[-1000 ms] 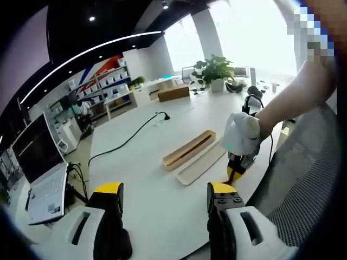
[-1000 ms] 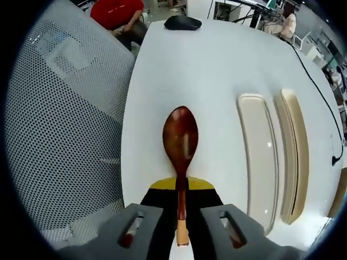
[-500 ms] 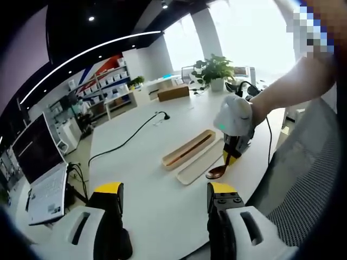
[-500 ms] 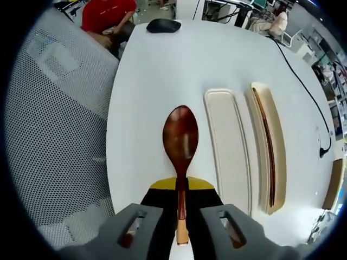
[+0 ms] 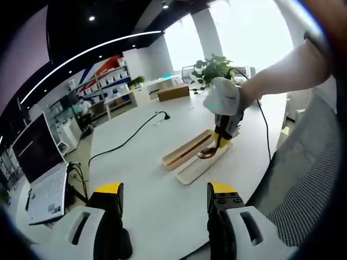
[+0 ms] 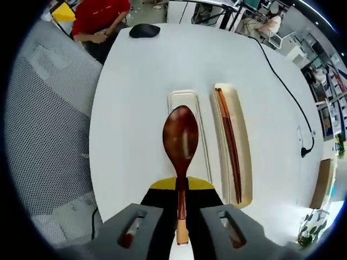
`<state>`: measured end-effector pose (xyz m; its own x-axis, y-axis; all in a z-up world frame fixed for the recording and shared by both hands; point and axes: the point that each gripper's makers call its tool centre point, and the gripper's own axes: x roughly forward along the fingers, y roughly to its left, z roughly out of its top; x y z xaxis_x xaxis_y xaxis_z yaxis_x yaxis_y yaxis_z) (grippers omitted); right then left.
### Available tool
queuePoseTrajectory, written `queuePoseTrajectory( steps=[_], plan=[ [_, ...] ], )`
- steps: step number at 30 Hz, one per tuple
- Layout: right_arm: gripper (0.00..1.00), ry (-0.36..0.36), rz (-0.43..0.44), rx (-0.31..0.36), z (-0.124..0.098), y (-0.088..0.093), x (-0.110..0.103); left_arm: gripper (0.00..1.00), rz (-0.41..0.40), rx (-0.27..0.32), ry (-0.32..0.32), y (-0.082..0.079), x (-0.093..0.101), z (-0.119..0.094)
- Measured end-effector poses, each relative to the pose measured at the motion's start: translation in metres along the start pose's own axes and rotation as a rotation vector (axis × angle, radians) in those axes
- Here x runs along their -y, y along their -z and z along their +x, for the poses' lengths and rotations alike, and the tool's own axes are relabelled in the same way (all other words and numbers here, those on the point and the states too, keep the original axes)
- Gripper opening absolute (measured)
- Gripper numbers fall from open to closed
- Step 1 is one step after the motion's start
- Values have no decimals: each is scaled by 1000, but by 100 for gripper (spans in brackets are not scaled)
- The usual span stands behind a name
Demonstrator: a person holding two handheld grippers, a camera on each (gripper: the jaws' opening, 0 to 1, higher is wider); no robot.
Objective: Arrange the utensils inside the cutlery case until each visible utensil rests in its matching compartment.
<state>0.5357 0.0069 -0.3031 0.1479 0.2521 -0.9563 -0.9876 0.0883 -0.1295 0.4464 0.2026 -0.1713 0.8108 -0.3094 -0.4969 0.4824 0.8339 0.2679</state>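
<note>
In the right gripper view my right gripper (image 6: 181, 189) is shut on the handle of a dark red wooden spoon (image 6: 180, 135), whose bowl hangs above the flat cream lid (image 6: 198, 146). Right of the lid lies the cutlery case (image 6: 246, 162) with dark chopsticks (image 6: 230, 146) inside. In the left gripper view my left gripper (image 5: 164, 197) stands open and empty low over the white table (image 5: 146, 206). Beyond it the right gripper (image 5: 219, 142) holds the spoon (image 5: 207, 152) above the lid (image 5: 190, 172), beside the case (image 5: 187, 149).
A black cable (image 5: 127, 140) runs across the table behind the case. A laptop (image 5: 40, 179) stands at the left. A grey mesh chair (image 6: 49, 135) sits along the table edge. A black mouse (image 6: 144, 31) lies at the far end, near a seated person in red (image 6: 100, 16).
The right gripper has carried the spoon from the table's near edge towards the case; the bowl now hangs above the lid. The left gripper has stayed still.
</note>
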Motion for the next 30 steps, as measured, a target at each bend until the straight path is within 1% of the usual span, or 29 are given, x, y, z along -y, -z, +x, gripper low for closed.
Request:
queuePoseTrajectory(
  steps=[13, 20, 23, 30],
  plan=[
    [0, 28, -26, -11, -3, -11, 31, 65, -10, 1, -1, 0, -1, 1],
    [0, 24, -36, -7, 0, -14, 31, 64, -7, -7, 7, 2, 0, 2],
    [0, 20, -37, -14, 3, -11, 31, 64, -7, -13, 13, 2, 1, 2],
    [0, 18, -27, -23, 0, 0, 31, 64, 2, -28, 25, 5, 4, 4]
  ],
)
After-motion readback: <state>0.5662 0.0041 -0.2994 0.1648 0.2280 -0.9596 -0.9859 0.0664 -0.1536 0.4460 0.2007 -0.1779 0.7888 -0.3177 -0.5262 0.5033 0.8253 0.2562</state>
